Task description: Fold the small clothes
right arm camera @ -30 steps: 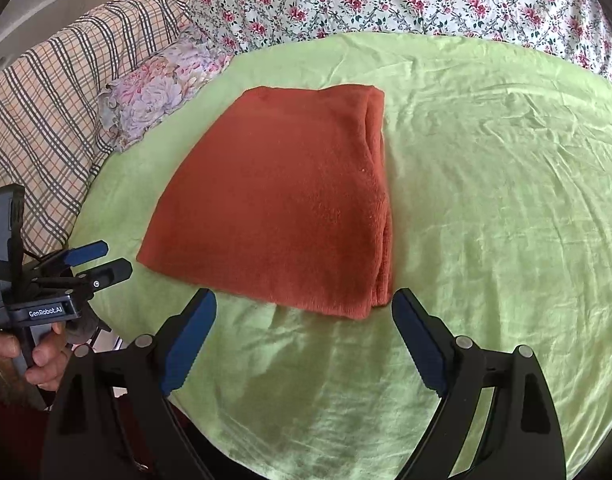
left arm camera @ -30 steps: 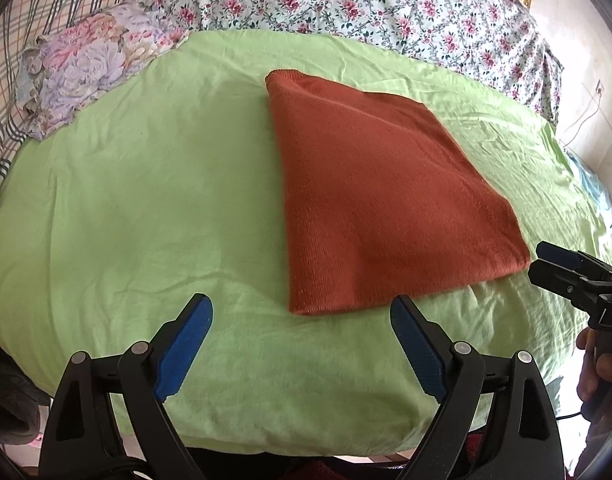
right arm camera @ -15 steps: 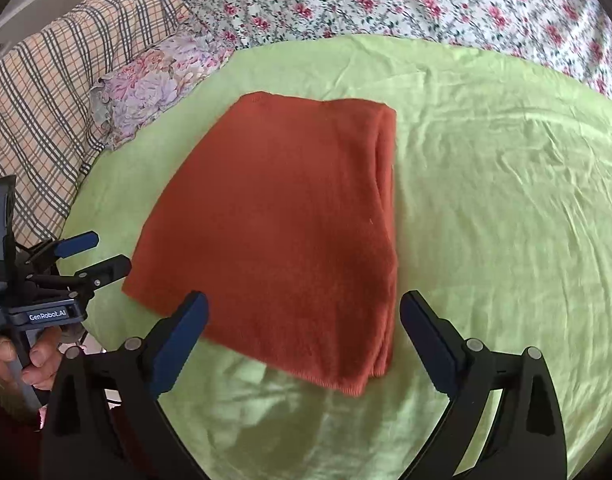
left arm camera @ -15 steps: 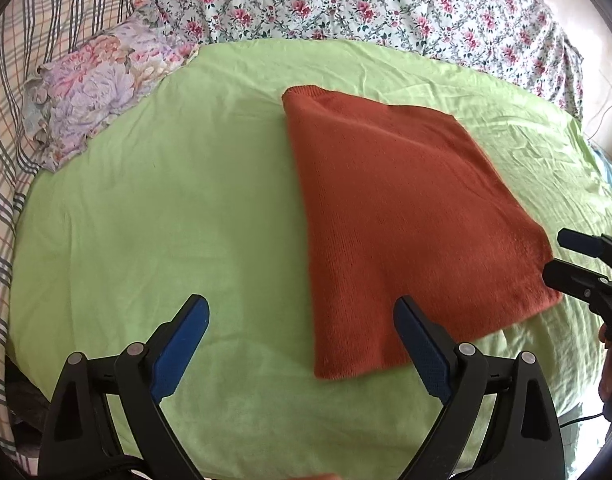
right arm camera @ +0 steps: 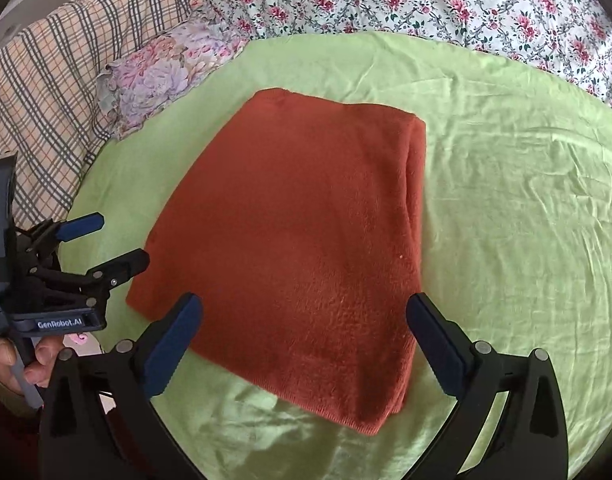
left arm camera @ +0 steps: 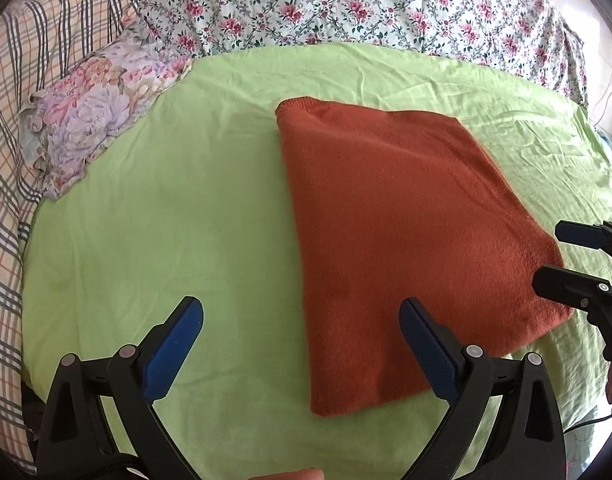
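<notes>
The left hand-held gripper [left arm camera: 301,322] and right hand-held gripper [right arm camera: 304,319] both gape wide, empty, hovering at the near edge of the folded rust-red cloth [right arm camera: 302,248] on the green sheet [right arm camera: 505,220].

Folded cloth [left arm camera: 401,248] on sheet [left arm camera: 178,216], pillow [left arm camera: 102,100] behind-left.

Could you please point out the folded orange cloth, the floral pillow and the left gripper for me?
folded orange cloth [right arm camera: 298,248], right wrist view, middle of top layer.
floral pillow [left arm camera: 94,108], left wrist view, centre.
left gripper [left arm camera: 302,344], left wrist view, midway between fingertips.
</notes>
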`<move>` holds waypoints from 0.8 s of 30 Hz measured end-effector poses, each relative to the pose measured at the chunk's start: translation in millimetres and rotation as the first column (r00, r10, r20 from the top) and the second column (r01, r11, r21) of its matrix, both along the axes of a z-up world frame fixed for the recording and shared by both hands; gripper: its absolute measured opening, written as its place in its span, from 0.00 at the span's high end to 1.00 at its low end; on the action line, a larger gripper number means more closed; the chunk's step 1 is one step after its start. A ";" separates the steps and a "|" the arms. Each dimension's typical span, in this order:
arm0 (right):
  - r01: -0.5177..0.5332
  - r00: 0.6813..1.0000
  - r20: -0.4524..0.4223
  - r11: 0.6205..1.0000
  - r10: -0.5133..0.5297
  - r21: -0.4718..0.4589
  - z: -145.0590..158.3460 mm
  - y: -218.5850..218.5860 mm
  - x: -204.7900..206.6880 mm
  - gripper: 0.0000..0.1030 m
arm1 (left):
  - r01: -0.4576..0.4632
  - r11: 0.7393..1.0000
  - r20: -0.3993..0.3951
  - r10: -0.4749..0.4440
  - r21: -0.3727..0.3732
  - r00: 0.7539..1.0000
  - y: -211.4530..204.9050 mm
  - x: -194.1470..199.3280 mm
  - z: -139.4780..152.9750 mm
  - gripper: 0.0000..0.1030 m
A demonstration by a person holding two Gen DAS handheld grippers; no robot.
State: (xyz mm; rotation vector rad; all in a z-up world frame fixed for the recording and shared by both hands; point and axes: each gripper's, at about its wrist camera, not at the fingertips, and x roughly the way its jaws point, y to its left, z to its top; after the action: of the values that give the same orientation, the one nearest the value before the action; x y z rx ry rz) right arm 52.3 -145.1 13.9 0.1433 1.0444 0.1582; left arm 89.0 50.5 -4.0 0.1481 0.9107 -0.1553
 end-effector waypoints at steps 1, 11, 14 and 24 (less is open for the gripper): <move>0.004 1.000 -0.002 1.000 -0.004 0.004 0.1 -1.2 2.6 0.01 | 0.000 1.000 -0.001 0.000 -0.001 1.000 -0.9 1.6 -0.4 0.04; 0.021 1.000 -0.010 1.000 -0.021 0.020 -2.6 -4.9 19.0 0.01 | -0.015 1.000 0.001 0.015 0.002 1.000 -3.8 8.8 -1.4 0.03; 0.020 1.000 -0.007 0.999 -0.020 0.031 -4.3 -4.8 20.3 0.01 | -0.023 1.000 0.005 0.023 -0.002 1.000 -3.3 11.5 -1.2 0.03; 0.016 1.000 -0.018 1.000 -0.016 0.000 -11.3 -7.5 19.1 0.01 | -0.013 1.000 0.006 0.012 0.021 1.000 -6.9 8.4 -4.5 0.03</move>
State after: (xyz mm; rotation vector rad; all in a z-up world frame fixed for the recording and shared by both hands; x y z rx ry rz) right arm 71.5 -152.6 2.6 0.1529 1.0606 0.1428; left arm 97.4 43.6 -8.5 0.1622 0.9077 -0.1337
